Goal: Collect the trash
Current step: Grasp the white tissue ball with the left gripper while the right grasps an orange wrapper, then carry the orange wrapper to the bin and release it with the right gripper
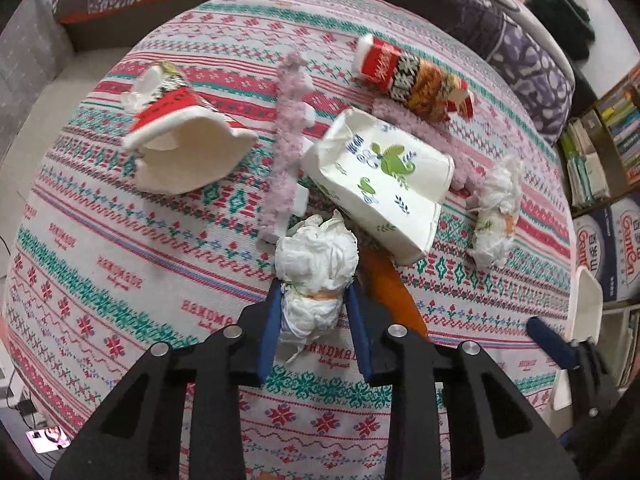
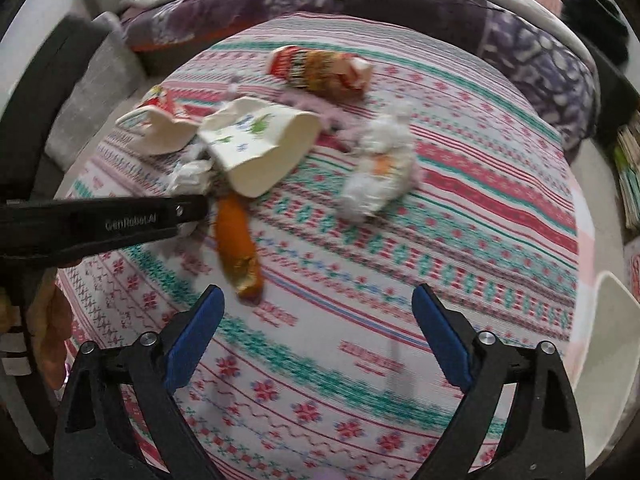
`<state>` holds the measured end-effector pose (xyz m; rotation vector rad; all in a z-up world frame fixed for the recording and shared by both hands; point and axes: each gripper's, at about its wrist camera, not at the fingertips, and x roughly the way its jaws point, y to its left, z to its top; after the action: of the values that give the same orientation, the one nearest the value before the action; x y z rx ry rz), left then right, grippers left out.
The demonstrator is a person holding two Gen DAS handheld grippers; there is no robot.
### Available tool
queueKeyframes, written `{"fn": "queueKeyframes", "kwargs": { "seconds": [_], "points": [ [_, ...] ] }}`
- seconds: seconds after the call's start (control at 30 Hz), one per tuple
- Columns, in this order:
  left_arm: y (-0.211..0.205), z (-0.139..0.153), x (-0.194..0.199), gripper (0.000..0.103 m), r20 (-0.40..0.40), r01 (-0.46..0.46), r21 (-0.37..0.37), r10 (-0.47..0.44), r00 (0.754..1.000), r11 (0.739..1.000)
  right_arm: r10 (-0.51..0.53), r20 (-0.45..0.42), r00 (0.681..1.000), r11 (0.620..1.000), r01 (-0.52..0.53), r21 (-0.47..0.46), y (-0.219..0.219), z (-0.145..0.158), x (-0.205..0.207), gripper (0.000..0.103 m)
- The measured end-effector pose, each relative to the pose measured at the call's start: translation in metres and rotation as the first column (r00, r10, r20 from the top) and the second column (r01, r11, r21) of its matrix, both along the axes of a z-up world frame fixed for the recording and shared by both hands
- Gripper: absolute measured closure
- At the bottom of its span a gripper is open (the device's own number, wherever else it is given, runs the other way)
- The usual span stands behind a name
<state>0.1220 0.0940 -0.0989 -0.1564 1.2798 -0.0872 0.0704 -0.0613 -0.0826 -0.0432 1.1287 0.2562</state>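
My left gripper (image 1: 314,300) is shut on a crumpled white tissue wad (image 1: 316,264), seen small in the right wrist view (image 2: 190,176) beside the left gripper's black body (image 2: 100,222). A crushed leaf-print paper cup (image 1: 380,184) (image 2: 260,144), a crushed red-and-white cup (image 1: 180,140) (image 2: 160,128), a red snack wrapper (image 1: 416,76) (image 2: 320,68), a second tissue wad (image 1: 498,216) (image 2: 380,168) and an orange wrapper (image 1: 392,292) (image 2: 236,248) lie on the patterned cloth (image 1: 140,260). My right gripper (image 2: 318,316) is open and empty above the cloth, near the orange wrapper.
A fuzzy pink strip (image 1: 284,148) lies between the cups. Purple quilts (image 1: 500,28) bound the far side. Bookshelves and boxes (image 1: 600,160) stand at the right. A white bin rim (image 2: 612,344) sits at the right edge.
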Motion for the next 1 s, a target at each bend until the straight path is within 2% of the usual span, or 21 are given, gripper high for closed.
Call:
{"fn": "queueKeyframes", "kwargs": {
  "seconds": [0.13,0.33,0.53,0.6,0.63,0.67,0.87,1.0],
  "points": [
    [0.012,0.023,-0.007,0.072,0.058,-0.047,-0.011,0.047,0.997,0.999,0.024,-0.009,1.0,1.0,-0.024,0.001,0.013,-0.006,0.002,0.032],
    [0.017,0.037,-0.009,0.072,0.105,-0.073,0.029,0.069,0.992,0.997,0.015,-0.026,1.0,0.999,-0.014,0.037,0.028,-0.016,0.013,0.036],
    [0.026,0.039,-0.009,0.072,0.112,-0.069,0.054,0.062,0.992,0.996,0.012,-0.01,1.0,1.0,-0.012,0.012,0.045,-0.024,0.023,0.045],
    [0.028,0.037,-0.01,0.072,0.109,-0.07,0.061,0.063,0.992,0.996,0.013,-0.001,1.0,1.0,-0.013,-0.002,0.049,-0.026,0.027,0.059],
    [0.029,0.036,-0.011,0.072,0.109,-0.07,0.066,0.063,0.992,0.995,0.016,-0.004,1.0,1.0,-0.016,-0.002,0.052,-0.026,0.03,0.076],
    [0.03,0.036,-0.011,0.072,0.109,-0.071,0.069,0.063,0.992,0.995,0.013,-0.009,1.0,1.0,-0.013,-0.001,0.053,-0.026,0.031,0.08],
    [0.036,0.039,-0.014,0.072,0.121,-0.09,0.069,0.081,0.989,0.994,-0.009,-0.013,1.0,1.0,0.01,0.027,0.046,-0.019,0.027,0.082],
    [0.031,0.047,-0.015,0.072,0.145,-0.084,0.058,0.075,0.987,0.995,-0.024,0.017,1.0,0.998,0.023,0.053,0.036,-0.004,0.018,0.083]
  ]
}}
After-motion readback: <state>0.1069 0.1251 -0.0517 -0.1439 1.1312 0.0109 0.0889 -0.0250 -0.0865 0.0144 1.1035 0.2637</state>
